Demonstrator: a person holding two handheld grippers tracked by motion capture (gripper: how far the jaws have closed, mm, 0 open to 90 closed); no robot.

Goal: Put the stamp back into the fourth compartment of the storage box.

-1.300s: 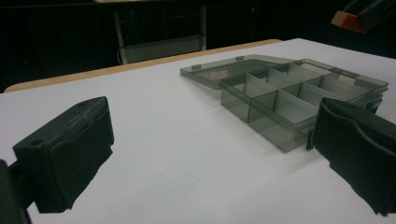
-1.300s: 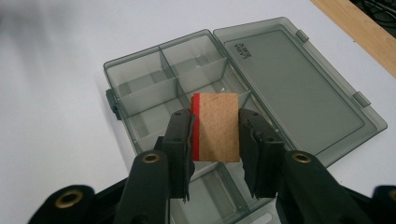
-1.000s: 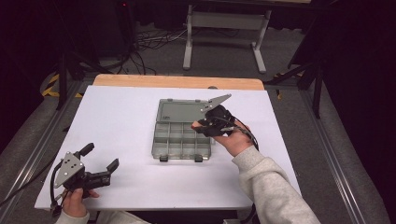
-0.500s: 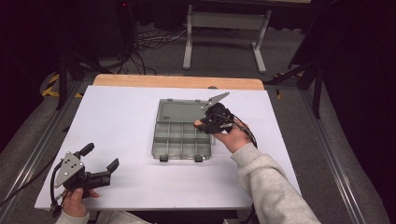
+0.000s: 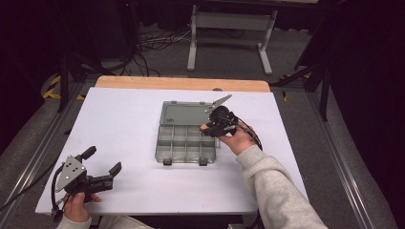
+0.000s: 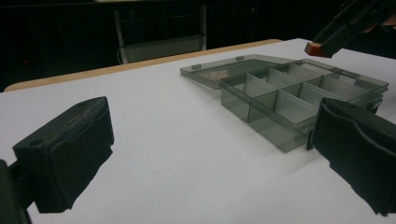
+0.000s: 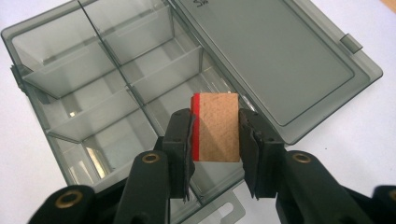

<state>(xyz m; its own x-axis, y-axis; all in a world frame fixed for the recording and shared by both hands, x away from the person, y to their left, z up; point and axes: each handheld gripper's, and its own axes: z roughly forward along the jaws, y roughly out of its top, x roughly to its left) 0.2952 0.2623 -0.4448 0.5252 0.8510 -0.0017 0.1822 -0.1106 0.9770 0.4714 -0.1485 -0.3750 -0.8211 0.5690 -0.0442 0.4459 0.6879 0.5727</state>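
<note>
Block: small flat piece (image 7: 215,127), tan face like cork or fibreboard, red strip along one edge; it hangs over the box, above the compartments nearest the hinge and lid.
Box: clear grey organiser (image 5: 185,138) on the white table (image 5: 119,119), lid (image 7: 280,56) folded flat behind it, the cells that can be seen empty.
Right gripper: (image 7: 215,140) jaws clamped on the block's two long sides, one pad against the red edge, the tan face left open between them; over the box's right side in the high view (image 5: 216,125).
Left gripper: (image 5: 101,167) jaws wide apart, nothing between them, well apart from the box toward the table's near left corner.
Handling: block looks light and stiff, a matte surface that should not slip; probably not fragile, though corners could crumble under hard squeezing.
Hold: flat side-to-side pinch suits it; gripping near mid-length keeps it from pivoting.
Risk: dividers are thin, so a tilted block could catch on one when lowered.
</note>
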